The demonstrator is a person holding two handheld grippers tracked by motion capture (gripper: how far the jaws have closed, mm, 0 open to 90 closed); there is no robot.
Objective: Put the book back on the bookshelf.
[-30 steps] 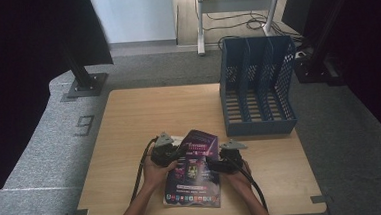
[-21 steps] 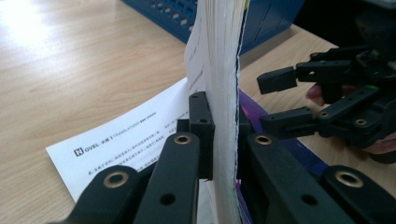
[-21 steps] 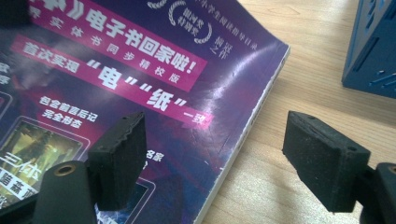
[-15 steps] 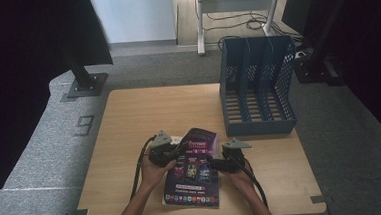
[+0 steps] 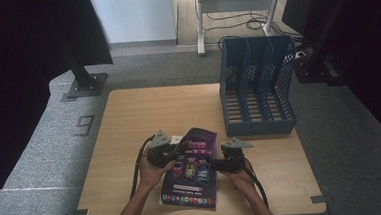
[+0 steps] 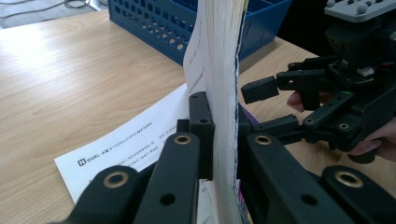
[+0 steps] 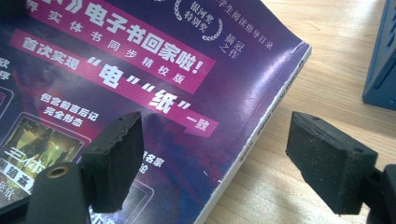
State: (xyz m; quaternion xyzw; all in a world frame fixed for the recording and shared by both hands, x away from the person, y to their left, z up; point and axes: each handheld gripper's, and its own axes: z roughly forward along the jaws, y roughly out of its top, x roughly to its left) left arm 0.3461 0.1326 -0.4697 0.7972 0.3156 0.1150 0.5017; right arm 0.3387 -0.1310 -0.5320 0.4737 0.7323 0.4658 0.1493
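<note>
Your left gripper [image 5: 173, 151] clenched on the purple book [image 5: 191, 170] at lower centre of the high view, its left edge lifted off the wooden table [image 5: 144, 115], your right gripper [image 7: 212, 158] released, jaws astride the book's spine edge, blue file rack [image 5: 257, 91] upper right.

In the right gripper view, the purple glossy paperback book [image 7: 154, 84] runs off the top and left edges. In the left gripper view its page edges [image 6: 219, 93] hide part of the blue perforated plastic file rack [image 6: 154, 23]. The print on the white paper sheet [image 6: 135, 140] beneath is too small to read.
</note>
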